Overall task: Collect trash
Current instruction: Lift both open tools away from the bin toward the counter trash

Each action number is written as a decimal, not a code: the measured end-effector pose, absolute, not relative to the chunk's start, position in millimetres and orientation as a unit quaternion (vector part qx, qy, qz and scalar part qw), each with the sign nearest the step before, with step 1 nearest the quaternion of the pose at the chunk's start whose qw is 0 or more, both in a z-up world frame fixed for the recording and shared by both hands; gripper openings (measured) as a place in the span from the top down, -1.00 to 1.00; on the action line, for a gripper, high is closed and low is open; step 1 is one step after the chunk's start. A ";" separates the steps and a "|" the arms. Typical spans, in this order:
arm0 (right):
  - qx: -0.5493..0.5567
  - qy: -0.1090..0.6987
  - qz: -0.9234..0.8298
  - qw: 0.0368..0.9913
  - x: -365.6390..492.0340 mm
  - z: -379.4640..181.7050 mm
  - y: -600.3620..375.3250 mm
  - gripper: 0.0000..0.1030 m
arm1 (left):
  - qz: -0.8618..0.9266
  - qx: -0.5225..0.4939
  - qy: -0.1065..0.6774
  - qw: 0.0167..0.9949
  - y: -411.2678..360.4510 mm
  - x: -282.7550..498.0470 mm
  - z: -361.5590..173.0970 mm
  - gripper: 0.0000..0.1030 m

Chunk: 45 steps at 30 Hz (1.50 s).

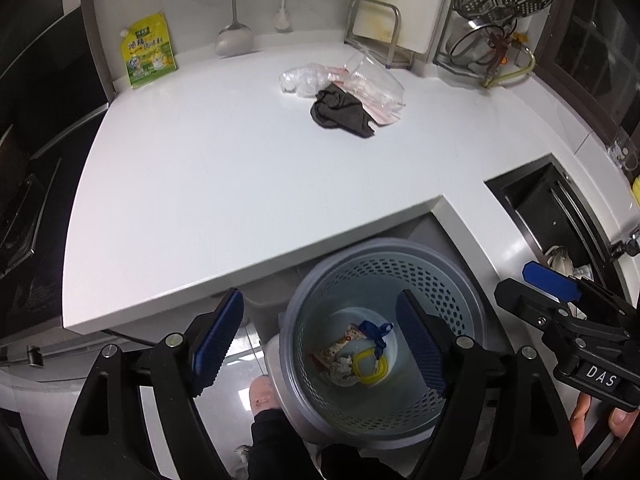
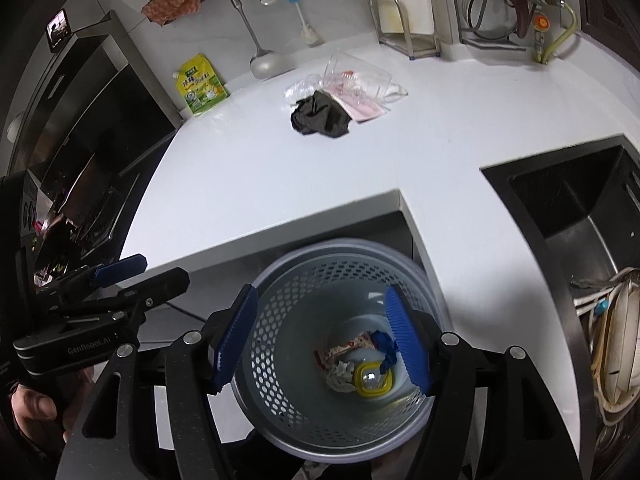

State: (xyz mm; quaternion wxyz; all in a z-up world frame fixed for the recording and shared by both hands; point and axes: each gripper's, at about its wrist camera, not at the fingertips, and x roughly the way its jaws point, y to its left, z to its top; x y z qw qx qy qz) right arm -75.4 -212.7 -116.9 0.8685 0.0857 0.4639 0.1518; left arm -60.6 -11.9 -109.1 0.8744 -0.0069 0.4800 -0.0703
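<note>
The trash still to pick up is a small pile near the back of the white bench point(image 1: 240, 152), not far from the back edge. In the pile a dark cloth point(image 1: 340, 112) lies at the front, touching a pink wrapper point(image 1: 378, 114), with a clear plastic cup point(image 1: 372, 76) lying on its side on top of the wrapper and a crumpled clear bag point(image 1: 300, 80) just beside them. All of these look very light. The dark cloth looks soft and floppy, so it should be easy to pinch at any raised fold in its middle. The clear plastic cup looks thin and stiff, and it may slip or crack if squeezed hard, so its rim is a good spot to take. The pink wrapper lies flat, so a loose edge is best. The crumpled clear bag is soft and can be nipped at a bump. Below the front edge of the bench stands a grey basket point(image 1: 380, 264) with holes in its wall, and some trash already sits at its bottom: a snack wrapper point(image 1: 340, 346), a yellow ring point(image 1: 370, 368) and a blue scrap point(image 1: 376, 330). Both tools hang over this basket. The left hand-held gripper point(image 1: 320, 344) has its jaws spread wide with nothing in them. The right hand-held gripper point(image 2: 320, 336) is spread wide and empty too.
</note>
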 end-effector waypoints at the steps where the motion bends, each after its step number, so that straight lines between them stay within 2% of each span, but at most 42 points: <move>1: 0.085 0.460 0.150 0.871 -73.6 -113.2 -212.9 -0.26 | -0.071 -0.008 0.476 0.876 -10.8 -58.0 -106.0 -0.50; 4: 0.084 0.446 0.141 0.880 -68.9 -102.6 -213.4 -0.34 | -0.071 -0.008 0.459 0.885 -6.7 -50.7 -95.8 -0.57; 23: 0.104 0.419 0.087 0.898 -0.3 -82.2 -203.3 -0.37 | -0.067 -0.001 0.415 0.907 26.9 26.4 -64.6 -0.74; 45: 0.129 0.410 0.031 0.902 122.7 -90.4 -173.0 -0.40 | -0.084 0.003 0.391 0.917 62.4 157.0 -66.0 -0.75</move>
